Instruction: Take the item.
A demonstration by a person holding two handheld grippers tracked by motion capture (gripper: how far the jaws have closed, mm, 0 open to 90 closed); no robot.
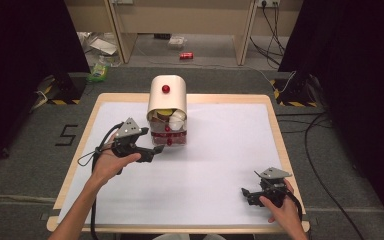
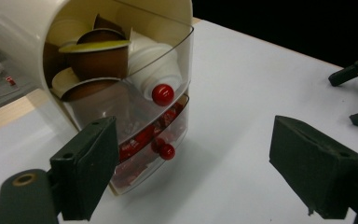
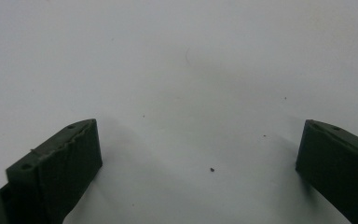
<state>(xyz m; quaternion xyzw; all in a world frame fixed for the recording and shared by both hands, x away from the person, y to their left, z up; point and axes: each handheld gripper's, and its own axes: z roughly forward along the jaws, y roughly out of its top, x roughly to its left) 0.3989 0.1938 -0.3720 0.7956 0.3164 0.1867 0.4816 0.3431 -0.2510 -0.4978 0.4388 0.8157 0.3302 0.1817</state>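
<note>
High view centre holds the cream rounded plastic drawer unit (image 1: pixel 167 112) with red knobs, on the white table (image 1: pixel 215 165). Just to its lower left, the left gripper (image 1: pixel 156 150) has its jaws spread, empty. At lower right, the right gripper (image 1: pixel 246 195) also gapes, resting on the table.
</note>
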